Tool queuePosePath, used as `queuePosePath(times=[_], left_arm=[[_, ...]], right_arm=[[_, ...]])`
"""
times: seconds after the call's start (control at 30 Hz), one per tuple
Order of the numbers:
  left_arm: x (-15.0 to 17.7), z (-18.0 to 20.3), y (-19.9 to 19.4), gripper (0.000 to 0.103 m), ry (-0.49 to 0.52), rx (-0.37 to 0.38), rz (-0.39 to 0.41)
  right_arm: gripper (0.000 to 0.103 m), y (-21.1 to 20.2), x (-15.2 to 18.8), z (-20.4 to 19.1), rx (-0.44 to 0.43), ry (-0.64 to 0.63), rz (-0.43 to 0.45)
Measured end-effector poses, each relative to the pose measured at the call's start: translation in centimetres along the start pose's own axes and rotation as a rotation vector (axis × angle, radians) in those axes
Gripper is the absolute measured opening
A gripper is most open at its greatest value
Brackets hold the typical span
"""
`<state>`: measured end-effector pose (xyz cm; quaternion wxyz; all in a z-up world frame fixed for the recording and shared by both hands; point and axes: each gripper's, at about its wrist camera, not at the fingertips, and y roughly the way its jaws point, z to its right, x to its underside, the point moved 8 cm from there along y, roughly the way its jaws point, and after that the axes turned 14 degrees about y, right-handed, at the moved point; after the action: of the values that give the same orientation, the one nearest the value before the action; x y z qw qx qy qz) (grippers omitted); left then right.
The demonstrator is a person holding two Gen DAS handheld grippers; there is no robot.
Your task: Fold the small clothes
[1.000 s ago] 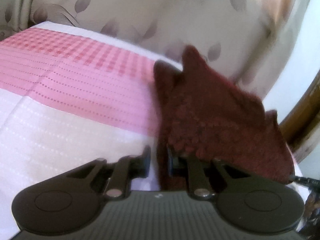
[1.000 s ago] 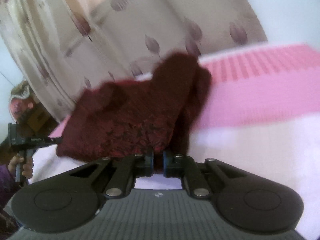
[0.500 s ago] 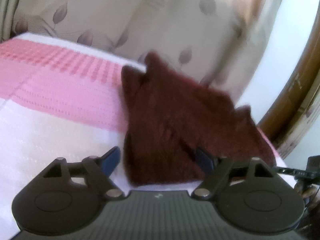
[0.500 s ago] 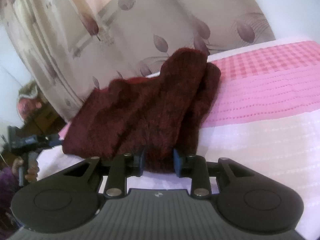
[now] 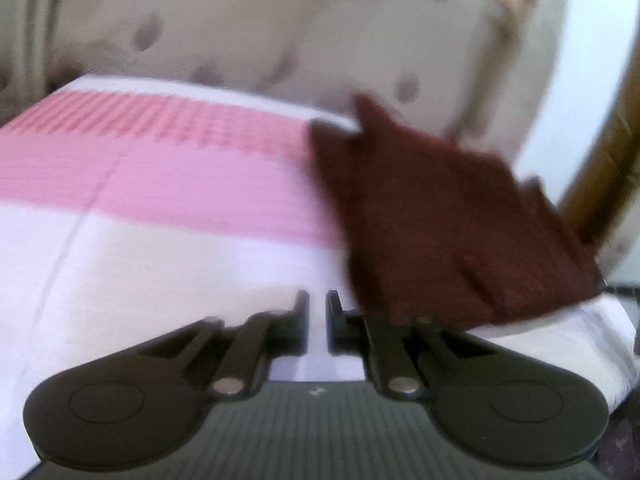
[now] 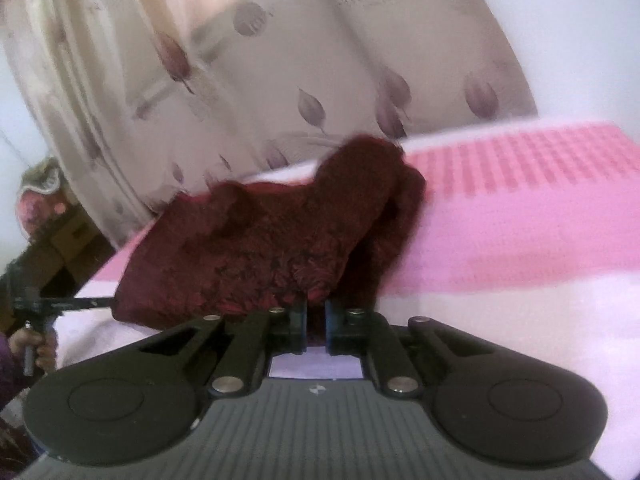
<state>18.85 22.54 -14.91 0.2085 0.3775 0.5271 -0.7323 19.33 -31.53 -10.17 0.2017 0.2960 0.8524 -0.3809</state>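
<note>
One maroon garment, one pink-and-white bedcover, one leaf-print curtain

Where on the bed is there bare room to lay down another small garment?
The bedspread is bare from the maroon garment across to its far side in the left wrist view, both the pink band and the white part nearer the camera. The crowded corner is under the garment, by the curtain and bed edge.

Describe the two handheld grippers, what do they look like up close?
Both look alike. The left gripper and right gripper are matte black, with two round side lobes, silver pivot pins, angled link arms and a ribbed grey body bearing a small white mark. The right one's finger pads show blue. No cables or sleeves are clearly visible.
</note>
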Motion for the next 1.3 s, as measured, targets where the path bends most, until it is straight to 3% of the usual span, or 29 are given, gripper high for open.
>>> queuePosePath(times=[0.1, 0.2, 0.23, 0.27, 0.3, 0.37, 0.43, 0.5, 0.63, 0.77, 0.83, 0.9, 1.0, 1.13, 1.17, 1.2, 1.23, 1.27, 1.3], left_arm=[[0.3, -1.2, -1.3, 0.008, -0.088, -0.005, 0.086], [-1.9, -0.7, -3.2, 0.008, -0.110, -0.029, 0.193], [-2.9, -0.2, -3.4, 0.009, -0.107, -0.011, 0.201], [-4.1, 0.7, -3.4, 0.009, -0.095, 0.008, 0.212], [-5.2, 1.5, -3.4, 0.011, -0.077, 0.013, 0.224], [-7.3, 3.5, -2.8, 0.026, -0.040, 0.046, 0.234], [-9.2, 5.8, -1.5, 0.077, -0.026, 0.089, 0.237], [-10.8, 7.7, 0.2, 0.087, -0.022, 0.076, 0.283], [-11.4, 7.6, 5.7, 0.087, -0.009, -0.007, 0.236], [-8.0, 3.9, 9.1, 0.087, -0.199, -0.047, 0.186], [-6.4, 2.9, 9.6, 0.087, -0.242, -0.077, 0.187], [-5.3, 2.4, 9.4, 0.087, -0.298, -0.052, 0.211], [-5.7, 2.5, 8.3, 0.087, -0.266, -0.105, 0.261], [-5.8, 3.7, 7.7, 0.087, -0.193, -0.133, 0.292], [-6.0, 4.1, 7.6, 0.087, -0.167, -0.156, 0.304], [-6.1, 4.6, 7.5, 0.087, -0.144, -0.164, 0.312], [-6.3, 4.9, 7.4, 0.087, -0.121, -0.168, 0.322], [-6.3, 5.1, 7.0, 0.087, -0.107, -0.183, 0.331], [-6.4, 5.1, 7.1, 0.087, -0.102, -0.197, 0.333]], right_arm=[[0.011, 1.2, 2.2, 1.5, 0.027, 0.035, -0.045], [0.012, 1.2, 2.1, 2.3, 0.002, 0.101, -0.016], [0.015, 1.0, 1.8, 2.3, -0.016, 0.127, -0.008], [0.027, 0.5, 1.3, 2.1, -0.033, 0.144, 0.006], [0.029, -0.1, 0.8, 1.8, -0.027, 0.139, 0.035], [0.029, -1.5, -1.0, 0.4, -0.020, 0.078, 0.109], [0.029, -2.3, -2.9, -1.7, -0.020, -0.011, 0.172], [0.029, -1.6, -4.3, -4.1, -0.032, -0.117, 0.176], [0.029, 3.3, -6.0, -7.0, -0.018, -0.278, 0.113], [0.031, 8.3, -6.3, -10.0, -0.020, -0.424, 0.036], [0.043, 10.4, -6.6, -11.4, -0.027, -0.489, 0.018], [0.056, 12.4, -7.0, -12.5, -0.055, -0.531, -0.021], [0.068, 14.6, -7.7, -14.1, -0.090, -0.575, -0.055], [0.069, 17.8, -8.3, -15.3, -0.126, -0.623, -0.132], [0.068, 18.5, -7.9, -15.5, -0.145, -0.626, -0.169], [0.054, 19.2, -7.6, -15.5, -0.137, -0.632, -0.194], [0.034, 19.7, -7.6, -15.3, -0.107, -0.637, -0.204], [0.007, 20.1, -7.7, -15.1, -0.083, -0.647, -0.205], [0.007, 20.1, -7.8, -15.3, -0.085, -0.664, -0.185]])
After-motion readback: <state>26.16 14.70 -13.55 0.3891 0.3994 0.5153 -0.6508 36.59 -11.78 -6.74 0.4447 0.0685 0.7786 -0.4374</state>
